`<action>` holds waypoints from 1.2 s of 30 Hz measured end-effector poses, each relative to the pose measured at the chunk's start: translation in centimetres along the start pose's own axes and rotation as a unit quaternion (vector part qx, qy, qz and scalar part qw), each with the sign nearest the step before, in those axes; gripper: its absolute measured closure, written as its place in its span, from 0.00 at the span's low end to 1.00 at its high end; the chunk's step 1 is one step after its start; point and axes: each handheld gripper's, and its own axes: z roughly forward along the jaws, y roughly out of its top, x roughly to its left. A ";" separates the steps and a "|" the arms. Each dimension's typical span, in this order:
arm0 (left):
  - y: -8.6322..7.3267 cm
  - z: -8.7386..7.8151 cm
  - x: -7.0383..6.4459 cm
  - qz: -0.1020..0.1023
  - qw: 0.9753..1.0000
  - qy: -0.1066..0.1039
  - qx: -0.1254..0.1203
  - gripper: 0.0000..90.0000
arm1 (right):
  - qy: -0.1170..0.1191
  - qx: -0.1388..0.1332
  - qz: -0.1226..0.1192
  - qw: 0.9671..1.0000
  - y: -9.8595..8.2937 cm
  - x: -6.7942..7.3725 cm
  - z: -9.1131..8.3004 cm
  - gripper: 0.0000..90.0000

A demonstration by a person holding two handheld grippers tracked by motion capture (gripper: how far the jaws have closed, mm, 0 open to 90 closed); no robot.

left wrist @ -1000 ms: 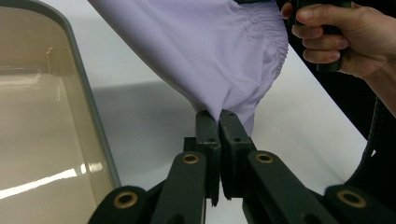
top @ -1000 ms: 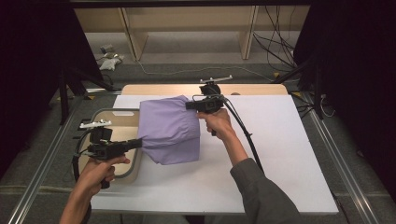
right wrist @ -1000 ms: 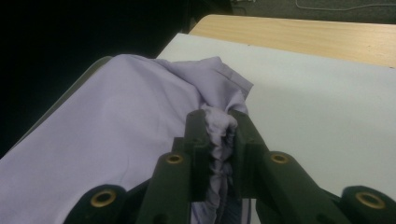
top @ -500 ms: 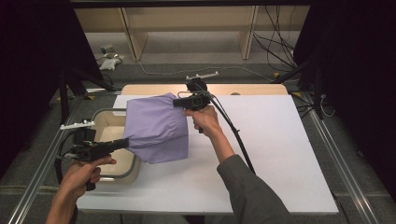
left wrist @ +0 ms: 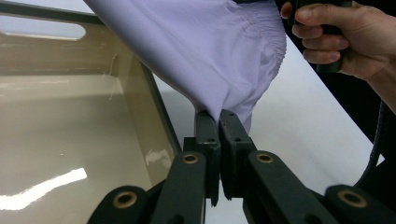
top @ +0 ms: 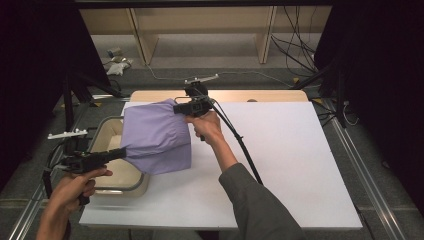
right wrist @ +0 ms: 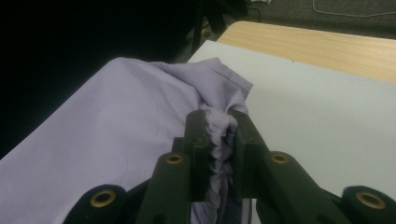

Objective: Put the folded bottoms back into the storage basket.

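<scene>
A lilac cloth [top: 156,136] is clamped by the left claw [left wrist: 218,122] and right claw [right wrist: 218,122], stretched over a bin [top: 107,131] and tabletop [top: 280,160].

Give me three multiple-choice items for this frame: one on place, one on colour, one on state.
1. Where is the tub?
A. at the table's left edge
B. at its right edge
C. on the floor

2. What colour is the cloth?
A. green
B. lilac
C. red

3. How many claws grip the cloth?
A. none
B. one
C. both

Answers:
1 A, the high view shows it beside the left claw.
2 B, it is pale purple in every view.
3 C, both the left and the right claw pinch fabric.
</scene>
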 end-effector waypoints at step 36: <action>-0.4 -5.2 5.3 -0.044 0.997 0.056 -0.025 0.97 | -0.002 0.008 -0.031 0.999 2.2 6.9 5.1 0.88</action>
